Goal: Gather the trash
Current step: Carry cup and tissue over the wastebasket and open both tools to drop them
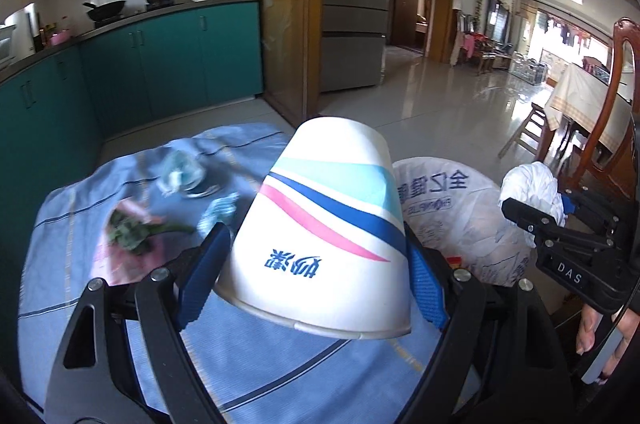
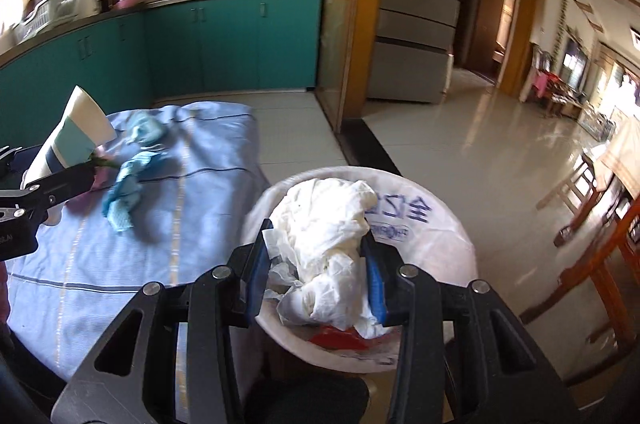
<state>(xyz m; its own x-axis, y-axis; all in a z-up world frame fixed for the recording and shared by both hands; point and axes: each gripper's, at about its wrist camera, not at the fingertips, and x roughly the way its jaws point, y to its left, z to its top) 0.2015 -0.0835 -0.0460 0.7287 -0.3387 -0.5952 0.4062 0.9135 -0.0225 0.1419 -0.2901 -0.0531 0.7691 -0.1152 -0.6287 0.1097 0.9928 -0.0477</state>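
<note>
The right gripper is closed on a wad of white tissue, its blue pads pressing the crumpled paper from both sides, and in its own view the wad hangs directly over the open mouth of the bin, which is lined with a white printed bag; a red scrap already lies inside, just below the wad. So for this hand the drop looks almost lined up: the bin lies straight beneath and a little ahead of the fingers, and I judge it only needs the jaws to part. The left gripper stands wide but is full, clamped on a paper cup turned upside down, rim toward the camera and base pointing away, so its long axis runs along the fingers. From that cup the bin lies to the right and slightly beyond, just beside the cup's edge, so the left hand must carry sideways before letting go; the right hand is clearly the nearer of the two. The cup is white with teal, dark blue and pink stripes and blue printed characters, undented as far as shows. Farther off, on the blue cloth over the table, other scraps wait: a blue rag, a crumpled bluish wrapper and a leafy green bit on pink paper
</note>
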